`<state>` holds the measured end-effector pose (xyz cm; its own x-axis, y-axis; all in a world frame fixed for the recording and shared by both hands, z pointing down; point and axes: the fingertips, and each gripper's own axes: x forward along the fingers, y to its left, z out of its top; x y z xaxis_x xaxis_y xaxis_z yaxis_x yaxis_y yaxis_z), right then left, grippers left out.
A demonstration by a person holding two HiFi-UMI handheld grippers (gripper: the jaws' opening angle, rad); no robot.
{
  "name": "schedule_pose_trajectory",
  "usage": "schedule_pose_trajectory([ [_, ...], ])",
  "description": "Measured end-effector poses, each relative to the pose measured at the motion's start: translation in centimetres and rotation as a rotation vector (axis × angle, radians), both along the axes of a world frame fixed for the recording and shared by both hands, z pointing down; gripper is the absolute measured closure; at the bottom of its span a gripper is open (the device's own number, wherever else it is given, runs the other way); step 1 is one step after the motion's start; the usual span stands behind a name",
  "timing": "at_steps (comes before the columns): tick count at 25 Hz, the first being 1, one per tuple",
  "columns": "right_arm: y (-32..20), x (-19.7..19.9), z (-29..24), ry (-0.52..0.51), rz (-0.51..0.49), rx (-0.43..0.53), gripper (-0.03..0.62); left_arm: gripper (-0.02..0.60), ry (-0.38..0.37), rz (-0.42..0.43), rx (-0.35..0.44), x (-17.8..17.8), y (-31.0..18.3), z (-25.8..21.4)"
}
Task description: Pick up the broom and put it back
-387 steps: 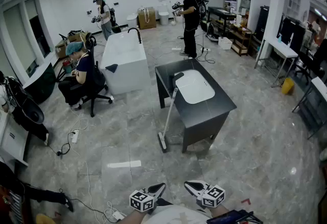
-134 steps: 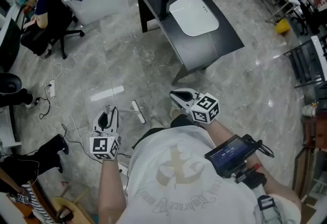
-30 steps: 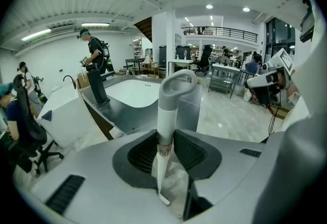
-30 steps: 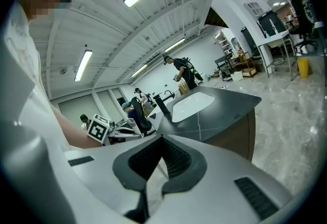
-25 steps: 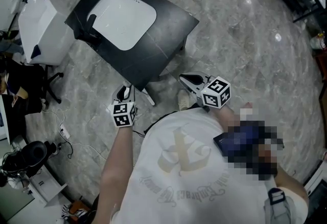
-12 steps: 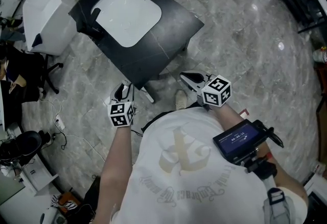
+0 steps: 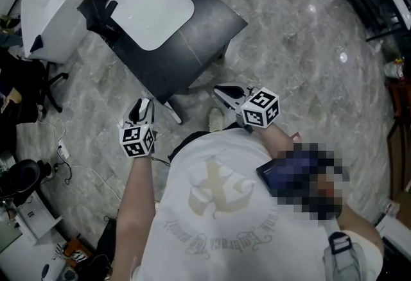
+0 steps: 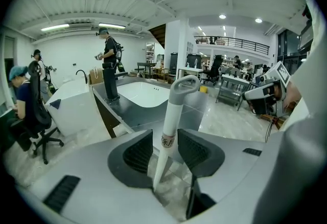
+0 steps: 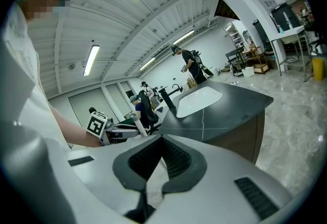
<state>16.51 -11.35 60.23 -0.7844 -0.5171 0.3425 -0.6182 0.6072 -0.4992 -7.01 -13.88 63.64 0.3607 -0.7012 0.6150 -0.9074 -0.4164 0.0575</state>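
Left gripper (image 8: 164, 141) — jaws parted, and they have just been opening. The broom (image 8: 171, 118) is seen standing by its white handle between the pads, with a gap on either side and pressed by neither. The handle is held near upright, slightly tilted, grey hooped end uppermost. A small label is noted on it at jaw height.

Right gripper (image 9: 162, 141) — jaws closed tip to tip, nothing caught between them. The marker cube (image 9: 97, 125) of the other gripper is seen off to the left in the right gripper view.

In the head view both grippers are found just in front of the person's white shirt (image 7: 225, 209), over the grey marbled floor (image 7: 302, 61). A shoe (image 7: 215, 120) is seen between them. The broom is placed just beside the left gripper, at the near corner of the black sink table (image 7: 196, 33).

Beyond, a white basin (image 7: 142, 10) is set into the tabletop, with a black tap (image 7: 108, 11) at its edge. Further off, a white bathtub (image 7: 40, 7) is noted. A seated person (image 8: 21, 103) and a standing person (image 8: 108, 67) are recorded at the far end of the room.
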Motion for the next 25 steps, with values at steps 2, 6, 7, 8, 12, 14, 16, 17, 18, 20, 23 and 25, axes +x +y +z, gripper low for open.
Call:
schedule_pose_trajectory([
  [2,0.5,-0.6,-0.1,0.002,-0.013,0.005,0.577,0.422,0.008,-0.003,0.010,-0.3,0.6,-0.3],
  [6,0.7,-1.0,0.1,0.009,-0.049,0.008,0.577,0.422,0.063,-0.045,0.008,0.3,1.7,-0.2],
  [7,0.8,-1.2,0.1,0.015,-0.061,0.008,0.577,0.422,0.080,-0.055,0.009,0.4,1.9,-0.4],
  [8,0.9,-1.4,0.1,0.021,-0.076,0.009,0.577,0.422,0.095,-0.062,0.011,0.5,2.1,-0.6],
  [12,1.4,-2.8,0.0,0.039,-0.138,0.010,0.577,0.423,0.141,-0.089,0.031,0.8,2.8,-1.5],
  [14,1.8,-3.5,-0.3,0.042,-0.163,0.015,0.577,0.426,0.160,-0.093,0.042,1.1,3.5,-2.0],
  [16,2.3,-4.2,-0.9,0.052,-0.189,0.033,0.577,0.443,0.167,-0.099,0.051,1.1,4.6,-2.4],
  [17,2.5,-4.6,-1.1,0.062,-0.201,0.050,0.577,0.455,0.169,-0.106,0.054,1.0,5.2,-2.5],
  [18,2.6,-5.0,-1.4,0.075,-0.212,0.070,0.577,0.471,0.171,-0.115,0.058,0.9,5.8,-2.6],
  [20,2.7,-5.4,-1.7,0.100,-0.230,0.111,0.577,0.514,0.176,-0.133,0.062,0.8,7.1,-2.5],
  [23,3.2,-6.2,-2.4,0.113,-0.260,0.150,0.577,0.562,0.190,-0.159,0.061,0.4,9.3,-2.8],
  [25,4.1,-7.1,-3.0,0.117,-0.278,0.166,0.577,0.569,0.206,-0.167,0.059,0.0,11.1,-3.2],
])
